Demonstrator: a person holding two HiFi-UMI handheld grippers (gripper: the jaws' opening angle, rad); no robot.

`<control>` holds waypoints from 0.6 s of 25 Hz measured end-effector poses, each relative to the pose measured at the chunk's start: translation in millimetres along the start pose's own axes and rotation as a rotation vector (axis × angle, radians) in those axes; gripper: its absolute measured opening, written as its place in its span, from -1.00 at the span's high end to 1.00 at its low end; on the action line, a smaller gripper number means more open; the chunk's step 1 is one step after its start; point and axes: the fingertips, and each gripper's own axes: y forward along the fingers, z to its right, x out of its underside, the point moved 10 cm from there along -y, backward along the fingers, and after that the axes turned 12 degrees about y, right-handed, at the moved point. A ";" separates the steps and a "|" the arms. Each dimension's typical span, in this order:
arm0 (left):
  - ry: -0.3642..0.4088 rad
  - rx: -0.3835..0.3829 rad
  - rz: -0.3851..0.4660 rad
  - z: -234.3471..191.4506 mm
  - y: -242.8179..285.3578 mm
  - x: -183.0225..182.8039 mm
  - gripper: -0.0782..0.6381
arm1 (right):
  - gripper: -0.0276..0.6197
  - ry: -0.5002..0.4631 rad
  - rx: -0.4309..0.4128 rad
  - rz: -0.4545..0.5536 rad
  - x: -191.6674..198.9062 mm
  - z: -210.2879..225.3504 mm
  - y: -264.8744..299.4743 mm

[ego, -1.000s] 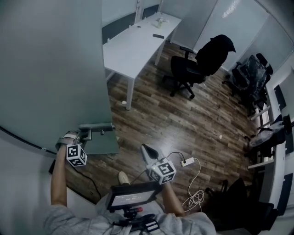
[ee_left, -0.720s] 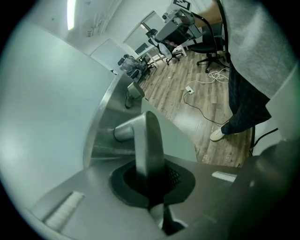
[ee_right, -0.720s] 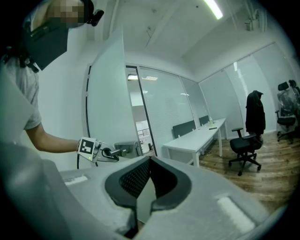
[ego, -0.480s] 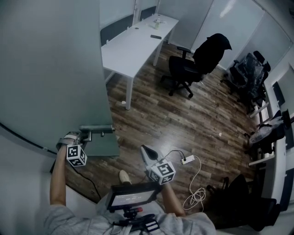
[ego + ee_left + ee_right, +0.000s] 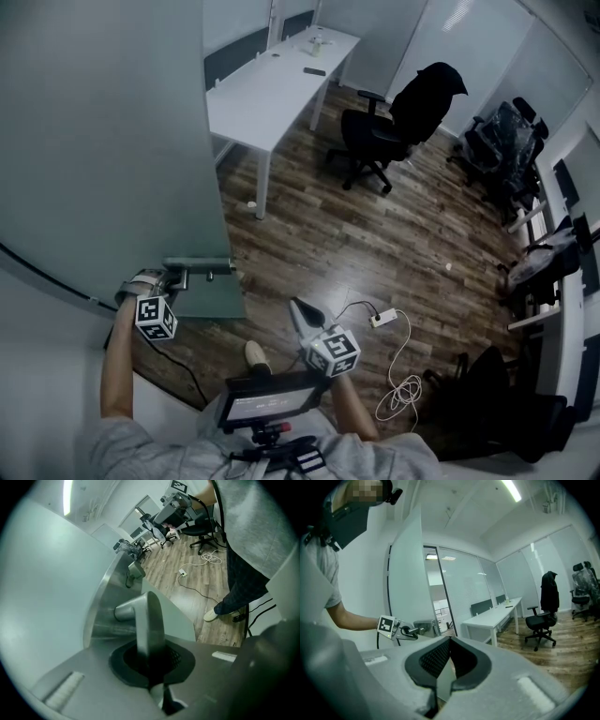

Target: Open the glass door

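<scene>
The frosted glass door fills the left of the head view, its edge standing free of the frame. Its metal lever handle sticks out from a steel lock plate. My left gripper is shut on that handle. In the left gripper view the lever runs straight down into the hollow of the pads of the left gripper. My right gripper hangs in mid-air to the right of the door, shut and holding nothing. From the right gripper I see the left gripper on the handle.
Beyond the door lie a wood floor, a long white desk and a black office chair. A white power strip with a coiled cable lies on the floor near my right side. More chairs stand at the far right.
The desk and chairs have slid slightly up and left in the head view. Both grippers keep their places in the picture, and the left one stays clamped on the handle.
</scene>
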 end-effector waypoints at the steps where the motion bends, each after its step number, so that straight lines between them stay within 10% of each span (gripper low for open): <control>1: 0.004 -0.001 0.000 1.8 -1.7 -0.5 0.78 | 0.91 0.001 0.001 0.000 1.6 -1.5 -2.0; 15: 0.043 0.003 0.021 23.6 -21.6 -6.9 0.78 | 0.91 -0.003 0.009 0.008 14.3 -20.7 -21.7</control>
